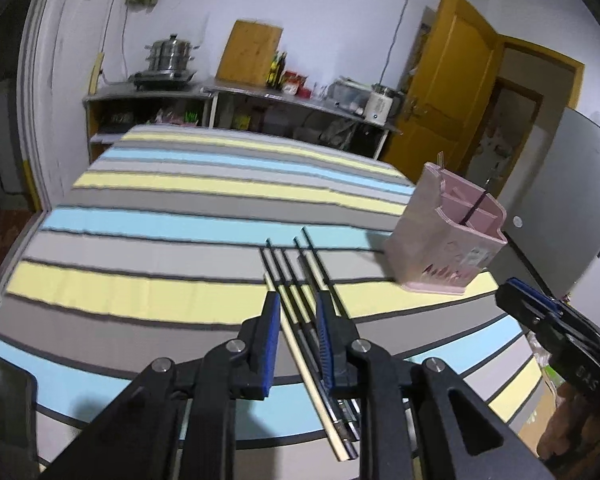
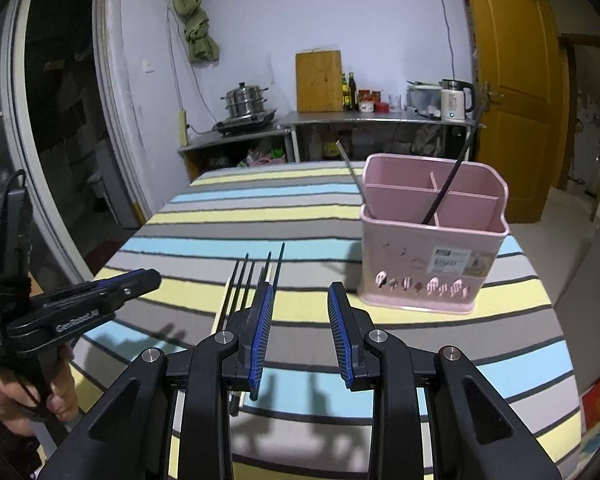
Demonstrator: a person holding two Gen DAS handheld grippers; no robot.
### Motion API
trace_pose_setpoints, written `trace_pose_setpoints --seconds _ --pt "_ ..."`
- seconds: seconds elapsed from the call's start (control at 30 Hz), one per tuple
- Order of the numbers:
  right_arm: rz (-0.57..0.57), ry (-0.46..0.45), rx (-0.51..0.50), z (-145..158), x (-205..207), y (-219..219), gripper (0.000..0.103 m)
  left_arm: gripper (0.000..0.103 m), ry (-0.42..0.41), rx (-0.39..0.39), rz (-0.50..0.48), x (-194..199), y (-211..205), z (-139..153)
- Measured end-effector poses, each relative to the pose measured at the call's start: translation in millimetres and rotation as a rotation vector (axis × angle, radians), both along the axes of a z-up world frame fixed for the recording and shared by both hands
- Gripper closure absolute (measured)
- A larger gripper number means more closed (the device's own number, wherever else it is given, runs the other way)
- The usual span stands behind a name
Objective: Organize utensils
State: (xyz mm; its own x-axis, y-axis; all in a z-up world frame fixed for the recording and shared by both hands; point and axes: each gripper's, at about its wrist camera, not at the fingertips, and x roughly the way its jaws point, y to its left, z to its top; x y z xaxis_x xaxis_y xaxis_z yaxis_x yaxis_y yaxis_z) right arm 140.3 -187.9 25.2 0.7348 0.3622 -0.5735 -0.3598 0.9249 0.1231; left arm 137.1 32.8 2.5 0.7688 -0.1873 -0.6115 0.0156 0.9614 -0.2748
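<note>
Two hand-held grippers hang over a table covered by a striped cloth (image 2: pixel 228 216) in grey, pale blue and yellow bands. The left gripper (image 1: pixel 298 304) has its two blue-padded fingers narrowly parted, astride a loose row of chopsticks (image 1: pixel 300 280) lying flat on the cloth; the sticks run between the pads and away toward the far side, and whether either pad presses on them cannot be told. Counting in the left wrist view gives roughly five or six sticks — one pale wooden stick (image 1: pixel 296 332) nearest the left pad, the others dark with lighter sections; the overlap near the gripper makes the exact number uncertain. In the right wrist view about five dark tips show fanned beside that gripper's left finger.

The right gripper (image 2: pixel 298 292) stands wide open with nothing between its pads; only striped cloth shows in the gap. It sits just right of the chopstick row, apart from it.

One pink utensil holder (image 2: pixel 432 248) stands upright on the cloth, to the right of the chopsticks and beyond the right gripper; dividers split it into three compartments. Two sticks already lean in it — a dark stick (image 2: pixel 450 184) near the middle divider, a grey stick (image 2: pixel 352 170) at its left end.

A hand (image 2: pixel 28 392) grips the left gripper's handle.
</note>
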Motion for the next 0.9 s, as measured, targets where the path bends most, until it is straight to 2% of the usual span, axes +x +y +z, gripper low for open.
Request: trace_pose_setpoints --seconds 0.3,0.53,0.9 --pt "0.024 0.054 -0.014 -23 12 10 0.073 0.082 0.105 -0.019 0.014 24 -8 -44" --pt "0.017 0.081 -0.013 -33 20 8 0.073 0.081 0.176 0.003 0.034 42 -15 -66" --pt "0.015 0.093 -0.009 -38 25 5 0.073 0.077 0.174 0.079 0.080 45 -22 -66"
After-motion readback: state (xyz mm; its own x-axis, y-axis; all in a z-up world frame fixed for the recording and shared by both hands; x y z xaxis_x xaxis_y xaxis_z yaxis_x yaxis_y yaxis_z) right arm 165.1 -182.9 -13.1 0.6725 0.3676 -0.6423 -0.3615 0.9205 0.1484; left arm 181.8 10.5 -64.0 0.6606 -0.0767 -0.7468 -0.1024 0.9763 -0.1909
